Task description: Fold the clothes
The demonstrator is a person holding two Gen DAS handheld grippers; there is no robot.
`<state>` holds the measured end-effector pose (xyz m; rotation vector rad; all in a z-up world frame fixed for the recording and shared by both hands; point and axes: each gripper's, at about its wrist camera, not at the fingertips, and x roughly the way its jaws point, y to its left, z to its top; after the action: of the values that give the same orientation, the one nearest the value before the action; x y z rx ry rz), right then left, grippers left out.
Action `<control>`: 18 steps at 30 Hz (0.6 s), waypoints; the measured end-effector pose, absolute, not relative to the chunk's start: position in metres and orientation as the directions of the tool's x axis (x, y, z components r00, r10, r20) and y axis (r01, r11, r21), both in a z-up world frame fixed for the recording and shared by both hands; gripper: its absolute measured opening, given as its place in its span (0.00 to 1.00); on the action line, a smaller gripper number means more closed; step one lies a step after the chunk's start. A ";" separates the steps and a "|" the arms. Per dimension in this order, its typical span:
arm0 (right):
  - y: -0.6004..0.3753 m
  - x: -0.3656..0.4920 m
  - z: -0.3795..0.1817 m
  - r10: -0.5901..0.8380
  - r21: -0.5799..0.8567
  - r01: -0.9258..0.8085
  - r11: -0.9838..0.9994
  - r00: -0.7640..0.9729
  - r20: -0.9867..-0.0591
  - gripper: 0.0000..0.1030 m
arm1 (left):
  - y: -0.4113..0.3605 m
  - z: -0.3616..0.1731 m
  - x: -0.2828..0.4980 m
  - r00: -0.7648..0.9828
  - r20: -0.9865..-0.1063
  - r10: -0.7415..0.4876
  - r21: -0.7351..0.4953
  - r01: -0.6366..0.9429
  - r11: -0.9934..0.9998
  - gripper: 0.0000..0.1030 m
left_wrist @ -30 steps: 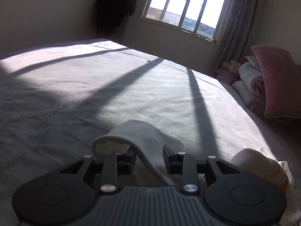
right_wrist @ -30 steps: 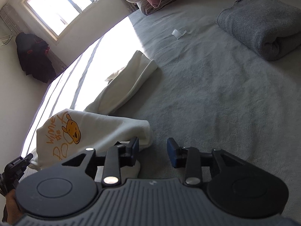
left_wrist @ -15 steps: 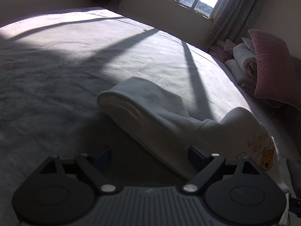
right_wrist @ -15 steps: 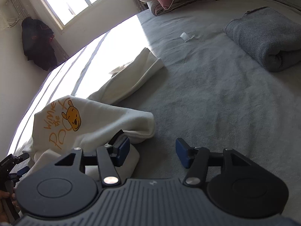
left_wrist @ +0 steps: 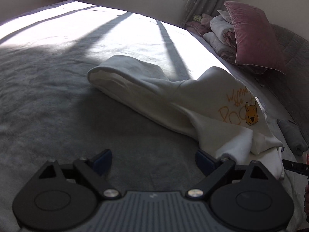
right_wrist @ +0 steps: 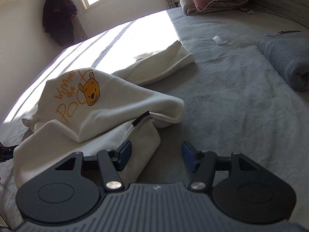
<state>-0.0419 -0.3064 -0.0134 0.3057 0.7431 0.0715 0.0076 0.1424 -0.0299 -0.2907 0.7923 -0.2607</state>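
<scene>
Sweatshirt (right_wrist: 108, 104), cream fleece with a Pooh print, lies half-bundled mid-bed (right_wrist: 231, 100), one sleeve (left_wrist: 135, 81) trailing toward the sunlit far edge. Left gripper (left_wrist: 153, 159) and right gripper (right_wrist: 156, 157) both gape, holding nothing. We judge it soft, light, floppy, probably thick; pinch at a hem corner.

- Left gripper (left_wrist: 153, 161) — jaws spread wide, empty, over the grey bedspread (left_wrist: 48, 100).
- Cream Winnie the Pooh sweatshirt (left_wrist: 193, 104) lies crumpled ahead — sleeve stretched leftward.
- Pink pillow (left_wrist: 253, 38) beyond.
</scene>
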 end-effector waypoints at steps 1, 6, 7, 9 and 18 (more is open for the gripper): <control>-0.305 -0.043 -0.014 0.178 0.293 0.029 0.956 0.735 -0.655 0.60 | 0.143 -0.030 0.005 0.662 -0.650 -0.373 -0.391 0.129 0.911 0.91; -0.300 -0.052 -0.011 0.228 0.304 -0.033 0.952 0.739 -0.634 0.60 | 0.148 -0.030 -0.002 0.596 -0.558 -0.577 -0.619 0.164 0.768 0.89; -0.299 -0.055 -0.009 0.238 0.307 -0.045 0.951 0.742 -0.626 0.60 | 0.146 -0.028 -0.004 0.583 -0.542 -0.605 -0.636 0.186 0.749 0.89; -0.296 -0.055 -0.008 0.241 0.300 -0.056 0.952 0.742 -0.626 0.60 | 0.141 -0.021 -0.007 0.561 -0.517 -0.647 -0.646 0.240 0.725 0.89; -0.280 -0.047 -0.010 0.206 0.228 -0.068 0.971 0.717 -0.665 0.60 | 0.094 -0.023 -0.017 0.443 -0.600 -0.666 -0.576 0.338 0.744 0.89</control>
<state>-0.0475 -0.2797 -0.0096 0.1929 0.7567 0.1529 -0.0170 0.0943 -0.0228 -0.4032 0.9169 -0.6437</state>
